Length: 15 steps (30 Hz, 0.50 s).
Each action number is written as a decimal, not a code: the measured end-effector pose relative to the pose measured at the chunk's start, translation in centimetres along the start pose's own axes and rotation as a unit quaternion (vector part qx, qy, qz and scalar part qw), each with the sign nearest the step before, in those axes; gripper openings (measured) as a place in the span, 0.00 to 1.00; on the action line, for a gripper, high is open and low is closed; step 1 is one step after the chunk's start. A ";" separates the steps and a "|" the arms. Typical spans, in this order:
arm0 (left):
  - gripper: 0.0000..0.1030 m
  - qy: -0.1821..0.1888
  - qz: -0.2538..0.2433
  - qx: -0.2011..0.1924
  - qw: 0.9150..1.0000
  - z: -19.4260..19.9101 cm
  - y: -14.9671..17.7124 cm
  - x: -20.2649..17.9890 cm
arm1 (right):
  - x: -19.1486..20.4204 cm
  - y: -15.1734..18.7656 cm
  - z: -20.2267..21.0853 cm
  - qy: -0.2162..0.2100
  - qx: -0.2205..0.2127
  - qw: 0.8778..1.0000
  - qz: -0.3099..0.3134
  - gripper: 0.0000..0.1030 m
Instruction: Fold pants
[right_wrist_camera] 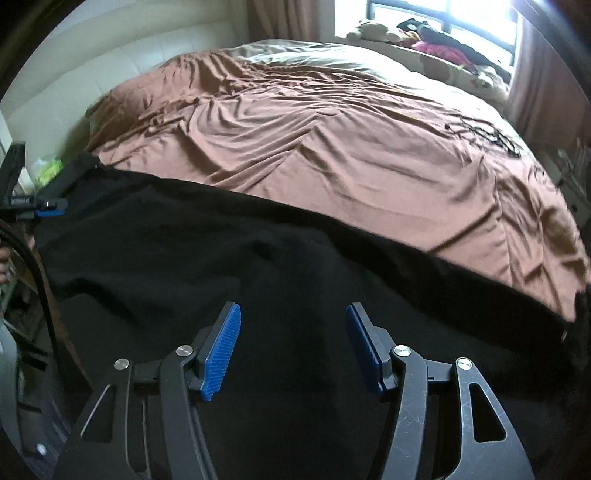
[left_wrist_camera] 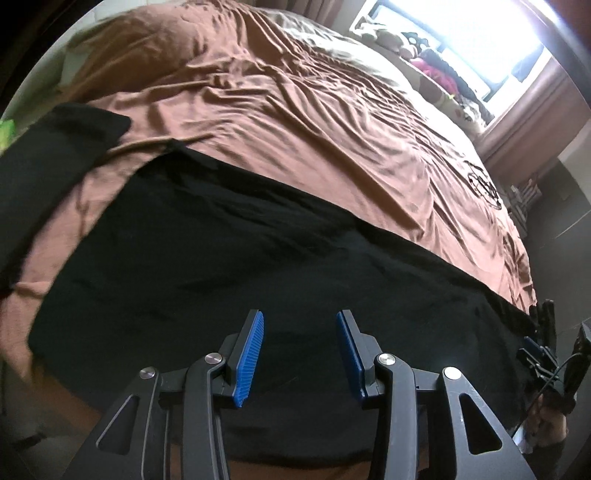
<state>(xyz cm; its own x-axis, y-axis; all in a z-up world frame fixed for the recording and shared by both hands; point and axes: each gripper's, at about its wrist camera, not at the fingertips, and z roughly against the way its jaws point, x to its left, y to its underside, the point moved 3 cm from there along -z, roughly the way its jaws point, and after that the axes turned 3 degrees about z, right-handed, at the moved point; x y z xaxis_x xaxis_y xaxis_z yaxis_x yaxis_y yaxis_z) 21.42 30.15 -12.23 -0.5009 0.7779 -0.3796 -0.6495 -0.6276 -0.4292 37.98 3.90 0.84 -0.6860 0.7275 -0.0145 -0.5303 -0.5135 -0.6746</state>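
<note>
The left wrist view looks forward along its own open fingers (left_wrist_camera: 258, 354), low and close over the pants (left_wrist_camera: 221, 258) in the lower half of the frame, facing across the bed (left_wrist_camera: 295, 110) toward the window (left_wrist_camera: 461, 37) at upper right. The right wrist view faces much the same way, equally near the pants (right_wrist_camera: 258, 266) (window (right_wrist_camera: 443, 18) at top right). Both share the pants, bed and window; each catches the other gripper at its edge, the right gripper (left_wrist_camera: 535, 350) at lower right, the left gripper (right_wrist_camera: 48, 206) at middle left.
</note>
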 end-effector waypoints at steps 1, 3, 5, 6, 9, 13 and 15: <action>0.43 -0.002 0.000 -0.002 1.000 0.3 0.2 0.4 | 0.2 0.4 0.2 -0.002 -0.001 1.000 -0.007 0.56; 0.43 -0.008 0.002 -0.008 1.000 1.2 0.5 1.4 | 0.6 1.3 0.5 -0.002 -0.001 1.000 -0.017 0.56; 0.43 0.001 0.011 -0.015 1.000 2.1 0.7 2.8 | 0.9 1.9 0.9 -0.002 -0.002 1.000 -0.025 0.56; 0.44 0.005 0.015 -0.018 1.000 2.5 0.9 3.4 | 1.2 2.2 1.1 0.000 -0.004 1.000 -0.025 0.56; 0.54 -0.005 0.026 -0.036 0.999 3.8 1.3 5.1 | 2.0 2.8 1.7 0.005 -0.009 1.000 -0.027 0.56; 0.54 -0.008 0.049 -0.047 0.998 5.0 2.1 7.9 | 2.6 3.6 2.7 -0.003 -0.022 0.998 -0.051 0.56; 0.54 -0.007 0.068 -0.052 0.996 5.3 2.7 9.5 | 3.0 4.1 2.8 0.004 -0.023 0.998 -0.052 0.56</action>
<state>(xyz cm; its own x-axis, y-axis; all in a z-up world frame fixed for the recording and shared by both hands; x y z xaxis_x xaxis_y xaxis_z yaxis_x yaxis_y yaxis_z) 11.89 36.00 -12.63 -0.5890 0.6846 -0.4294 -0.5124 -0.7273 -0.4566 32.36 2.66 0.08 -0.6238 0.7799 0.0511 -0.5746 -0.4133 -0.7064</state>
